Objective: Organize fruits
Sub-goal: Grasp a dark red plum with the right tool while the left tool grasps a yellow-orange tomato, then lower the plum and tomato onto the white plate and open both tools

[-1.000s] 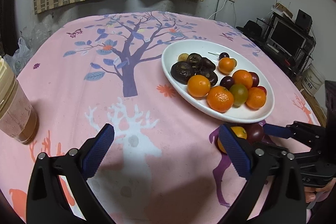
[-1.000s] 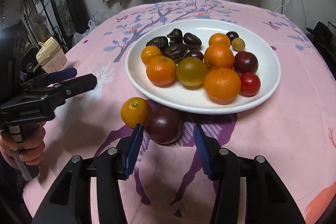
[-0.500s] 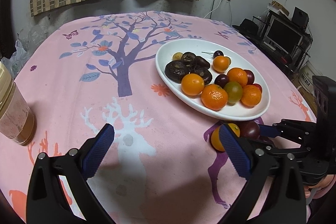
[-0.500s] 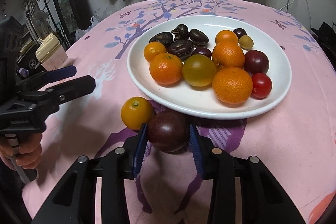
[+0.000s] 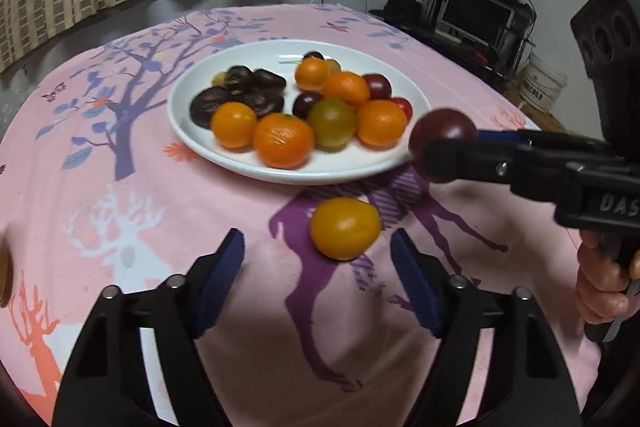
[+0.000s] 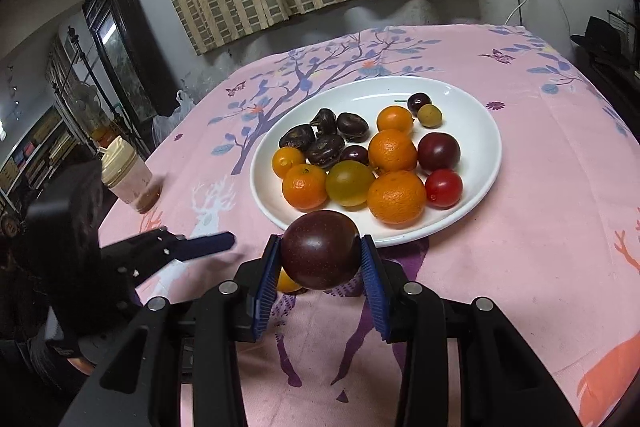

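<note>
A white oval plate [image 5: 208, 143] [image 6: 480, 115] on the pink tablecloth holds oranges, tomatoes and dark fruits. My right gripper [image 6: 320, 259] is shut on a dark purple plum [image 6: 319, 249] [image 5: 442, 131] and holds it in the air just short of the plate's near rim. A small orange fruit [image 5: 345, 228] lies on the cloth in front of the plate; in the right wrist view it [image 6: 286, 283] is mostly hidden under the plum. My left gripper [image 5: 318, 259] is open, its fingers either side of that orange, just short of it.
A jar with a beige lid [image 6: 126, 179] stands on the cloth to the left of the plate. The table's right edge is near a TV stand [image 5: 480, 19] and a bucket [image 5: 542, 87]. Curtains hang behind the table.
My right gripper closed on the plum and lifted it off the cloth toward the plate. My left gripper moved right and forward so the orange now sits between its open fingers.
</note>
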Tool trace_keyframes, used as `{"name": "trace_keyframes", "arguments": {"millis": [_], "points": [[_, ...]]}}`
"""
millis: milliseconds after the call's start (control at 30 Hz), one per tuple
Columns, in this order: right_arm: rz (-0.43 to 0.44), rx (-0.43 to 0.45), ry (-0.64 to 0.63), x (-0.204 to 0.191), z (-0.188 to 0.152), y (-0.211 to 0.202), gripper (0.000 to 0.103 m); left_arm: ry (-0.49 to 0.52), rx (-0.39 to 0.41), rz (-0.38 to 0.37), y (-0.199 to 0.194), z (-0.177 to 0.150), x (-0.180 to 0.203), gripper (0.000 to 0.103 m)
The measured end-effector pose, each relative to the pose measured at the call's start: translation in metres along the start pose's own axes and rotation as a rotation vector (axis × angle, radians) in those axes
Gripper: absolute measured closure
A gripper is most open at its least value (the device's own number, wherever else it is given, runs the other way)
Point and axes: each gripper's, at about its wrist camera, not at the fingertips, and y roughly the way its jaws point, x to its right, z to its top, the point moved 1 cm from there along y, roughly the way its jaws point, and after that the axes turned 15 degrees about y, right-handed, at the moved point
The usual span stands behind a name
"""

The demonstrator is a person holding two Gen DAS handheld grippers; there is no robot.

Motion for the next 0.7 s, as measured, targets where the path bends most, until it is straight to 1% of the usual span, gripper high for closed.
{"name": "trace_keyframes", "arguments": {"millis": [100, 267, 300, 333, 367, 433, 600, 700], "points": [[0.001, 0.004, -0.004, -0.001, -0.001, -0.003, 0.063, 0.001, -0.019, -0.014, 0.01, 0.003, 0.004, 0.036], [0.006, 0.01, -0.002, -0.001, 0.0, -0.006, 0.063, 0.0, -0.04, -0.016, 0.023, 0.008, 0.008, 0.038], [0.006, 0.01, -0.002, -0.001, 0.0, -0.007, 0.063, 0.001, -0.047, -0.019, 0.026, 0.008, 0.009, 0.043], [0.005, 0.011, 0.0, 0.0, 0.0, -0.007, 0.063, 0.003, -0.053, -0.025, 0.028, 0.008, 0.01, 0.052], [0.004, 0.011, -0.001, -0.001, 0.0, -0.007, 0.063, 0.007, -0.063, -0.031, 0.031, 0.008, 0.011, 0.055], [0.001, 0.012, -0.001, 0.0, 0.0, -0.008, 0.063, 0.017, -0.06, -0.016, 0.032, 0.008, 0.013, 0.061], [-0.015, 0.012, -0.005, 0.002, -0.002, -0.006, 0.063, -0.001, -0.056, -0.031, 0.025, 0.004, 0.013, 0.061], [-0.023, 0.002, -0.003, 0.005, -0.006, -0.004, 0.063, -0.005, -0.025, -0.039, 0.01, 0.002, 0.014, 0.061]]}}
